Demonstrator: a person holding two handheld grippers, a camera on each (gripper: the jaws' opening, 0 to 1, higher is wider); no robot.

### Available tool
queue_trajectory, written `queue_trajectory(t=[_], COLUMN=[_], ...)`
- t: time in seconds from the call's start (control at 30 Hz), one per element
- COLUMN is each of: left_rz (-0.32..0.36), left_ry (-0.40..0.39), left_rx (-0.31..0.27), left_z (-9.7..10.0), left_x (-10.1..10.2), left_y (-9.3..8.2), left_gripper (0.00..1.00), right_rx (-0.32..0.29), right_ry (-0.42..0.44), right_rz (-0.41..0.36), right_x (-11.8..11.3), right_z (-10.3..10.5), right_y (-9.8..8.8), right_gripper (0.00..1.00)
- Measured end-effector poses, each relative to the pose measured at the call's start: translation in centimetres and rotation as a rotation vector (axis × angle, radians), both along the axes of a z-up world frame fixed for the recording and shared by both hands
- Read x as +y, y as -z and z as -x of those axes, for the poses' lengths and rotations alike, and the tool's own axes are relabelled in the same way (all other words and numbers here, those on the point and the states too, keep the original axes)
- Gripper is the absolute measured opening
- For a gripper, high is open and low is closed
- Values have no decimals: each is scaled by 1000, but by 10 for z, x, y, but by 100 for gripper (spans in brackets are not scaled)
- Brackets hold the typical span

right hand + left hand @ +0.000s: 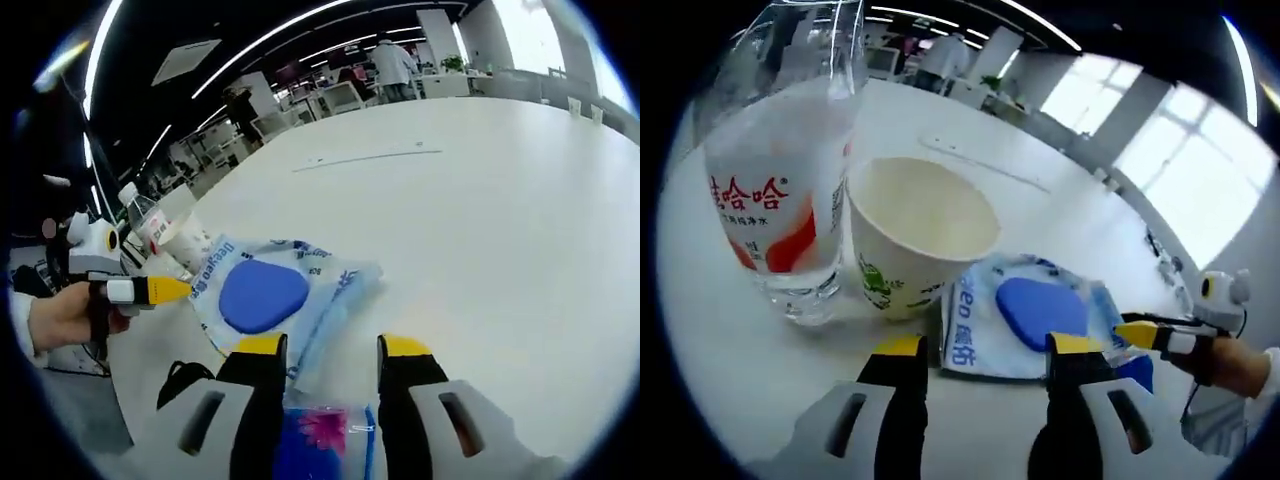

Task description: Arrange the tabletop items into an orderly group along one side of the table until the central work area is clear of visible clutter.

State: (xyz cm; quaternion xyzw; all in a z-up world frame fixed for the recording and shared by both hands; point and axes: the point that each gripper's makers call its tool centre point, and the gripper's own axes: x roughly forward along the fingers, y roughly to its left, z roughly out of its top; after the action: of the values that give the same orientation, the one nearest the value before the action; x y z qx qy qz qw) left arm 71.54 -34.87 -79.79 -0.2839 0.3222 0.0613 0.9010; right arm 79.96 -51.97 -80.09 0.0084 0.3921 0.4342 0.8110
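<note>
A clear water bottle (770,200) with a red and white label stands at the left, and a white paper cup (915,235) touches its side. A blue and white packet (1025,315) lies flat just beyond my left gripper (985,350). That gripper is open, with the packet's near edge between its jaws. My right gripper (1160,335), held by a hand, reaches the packet's far side. From the right gripper view, the packet (265,295) lies ahead of my open right gripper (332,347). A small blue and pink packet (320,435) lies low between its jaws.
The bottle (150,225) and cup (190,240) stand near the table's edge, with the left gripper (150,290) beside them. A black item (185,380) lies at that edge. The white table (460,200) stretches wide and bare beyond. Desks and people are far behind.
</note>
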Motion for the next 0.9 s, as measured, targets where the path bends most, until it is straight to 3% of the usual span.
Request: queue_trajectory(t=[0.17,0.3,0.37,0.47,0.57,0.77,0.9], left_rz=[-2,-37,-32,-58,-90,-161,-169], left_ry=[-50,-42,-42,-38,-24,-14,-21], left_rx=[13,24,17,3,-12,-61,-61], left_z=[3,3,2,0,-1,-4,-5], left_x=[3,11,10,7,1,-3,3], left_y=[3,9,9,5,-3,-20,-17], left_gripper=[22,4,2,0,0,0,0], right_rx=[1,-15,-19,-46,-113,-191,-204], right_ry=[7,-16,-22,-28,-67,-73,-87], right_rz=[-11,15,5,9,11,3,1], right_x=[0,1,2,3,6,8,13], right_z=[-2,0,-1,-4,-4,-20,-26], right_y=[-2,0,-1,-3,-11,-20,-22], right_gripper=[24,13,6,4,0,0,0])
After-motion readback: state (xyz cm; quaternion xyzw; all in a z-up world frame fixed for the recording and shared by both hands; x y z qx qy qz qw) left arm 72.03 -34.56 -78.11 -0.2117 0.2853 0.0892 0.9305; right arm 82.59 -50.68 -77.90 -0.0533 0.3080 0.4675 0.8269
